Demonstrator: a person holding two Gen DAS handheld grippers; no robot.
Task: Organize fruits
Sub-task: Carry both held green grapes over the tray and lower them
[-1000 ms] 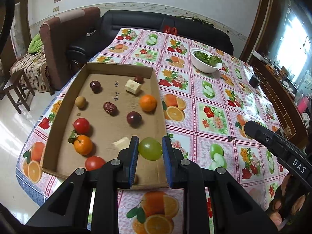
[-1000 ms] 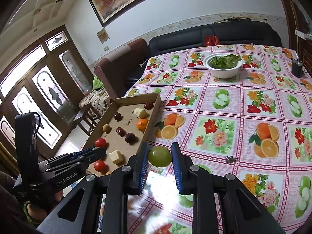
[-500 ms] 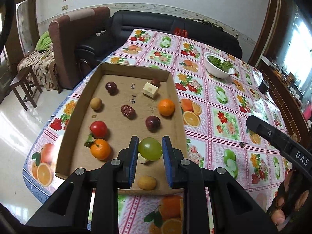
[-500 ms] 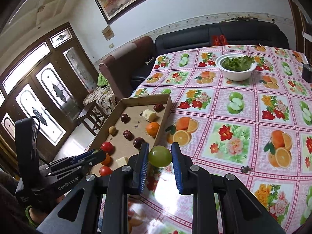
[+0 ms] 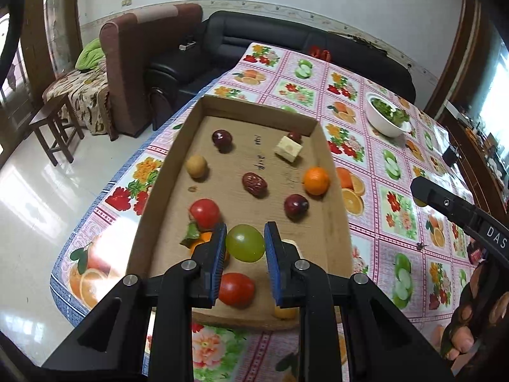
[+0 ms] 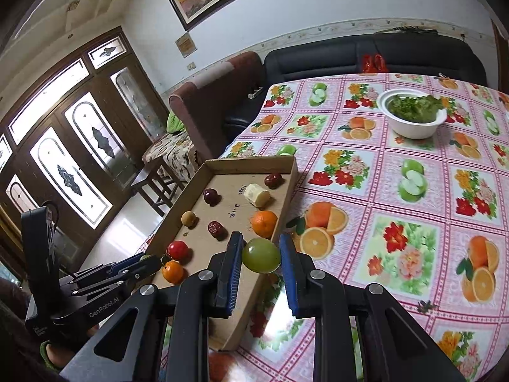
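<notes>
A shallow cardboard tray lies on the table's left side, also in the right wrist view. It holds several fruits: tomatoes, an orange, dark plums, a date and pale cut pieces. My left gripper is shut on a green grape above the tray's near end. My right gripper is shut on another green grape above the tray's right wall. The left gripper also shows in the right wrist view.
A fruit-print tablecloth covers the table. A white bowl of greens stands at the far right. A black sofa and a brown armchair stand behind. The table's left edge drops to the tiled floor.
Both grippers have moved left and forward over the tray, each still holding its grape. The left one now hangs further inside the tray's near end.
</notes>
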